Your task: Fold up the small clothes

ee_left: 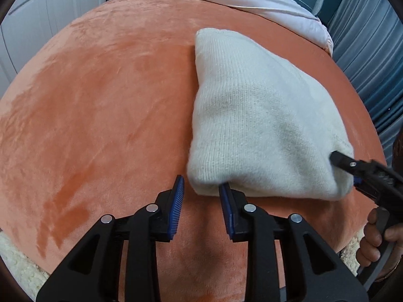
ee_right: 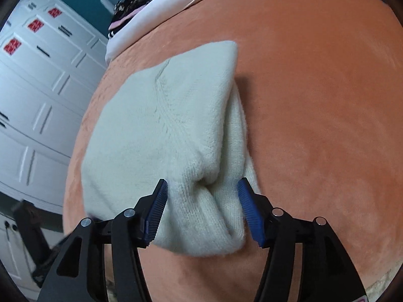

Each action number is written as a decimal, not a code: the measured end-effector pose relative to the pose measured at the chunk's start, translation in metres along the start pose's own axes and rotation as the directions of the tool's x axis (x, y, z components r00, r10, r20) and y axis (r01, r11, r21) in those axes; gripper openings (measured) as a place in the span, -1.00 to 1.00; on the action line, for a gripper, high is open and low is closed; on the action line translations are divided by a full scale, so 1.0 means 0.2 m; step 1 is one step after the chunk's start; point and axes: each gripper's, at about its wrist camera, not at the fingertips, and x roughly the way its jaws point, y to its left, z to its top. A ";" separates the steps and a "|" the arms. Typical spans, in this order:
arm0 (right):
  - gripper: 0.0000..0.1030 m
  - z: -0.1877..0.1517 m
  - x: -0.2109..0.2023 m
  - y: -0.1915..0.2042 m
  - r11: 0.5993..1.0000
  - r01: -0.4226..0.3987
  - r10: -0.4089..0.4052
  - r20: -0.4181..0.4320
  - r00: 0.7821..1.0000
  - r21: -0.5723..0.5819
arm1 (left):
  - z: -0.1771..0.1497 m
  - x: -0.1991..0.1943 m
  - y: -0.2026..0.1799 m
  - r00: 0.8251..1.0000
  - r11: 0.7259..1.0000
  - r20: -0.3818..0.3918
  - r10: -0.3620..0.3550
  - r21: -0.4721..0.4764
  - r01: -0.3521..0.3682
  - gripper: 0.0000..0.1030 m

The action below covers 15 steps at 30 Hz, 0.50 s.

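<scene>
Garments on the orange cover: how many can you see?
1: a cream sweater, folded, on the cover, its near end between the right tool's pads. Dark clothes lie beyond the cover.

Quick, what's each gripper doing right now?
Left gripper: open, empty, at the sweater's near edge.
Right gripper: open, fingers around bunched sweater.

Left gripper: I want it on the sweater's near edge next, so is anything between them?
Nothing visible. The left gripper is open at the sweater edge, only bare orange blanket around. The right gripper straddles the other corner.
</scene>
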 end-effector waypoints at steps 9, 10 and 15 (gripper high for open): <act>-0.62 0.25 -0.30 0.27 0.977 0.007 0.041 0.219 0.975 -0.215 | 0.00 0.04 -0.01 0.998 0.998 -0.015 0.060 0.015 -0.060 -0.64; -0.62 0.26 -0.19 0.20 0.979 0.051 -0.019 0.162 0.987 -0.195 | 0.00 0.09 0.00 0.997 0.998 -0.036 0.065 0.003 -0.065 -0.63; -0.57 0.22 0.04 -0.14 0.996 -0.049 0.050 -0.008 0.999 0.079 | 0.00 0.10 -0.03 0.995 0.996 -0.048 0.091 0.011 -0.091 -0.61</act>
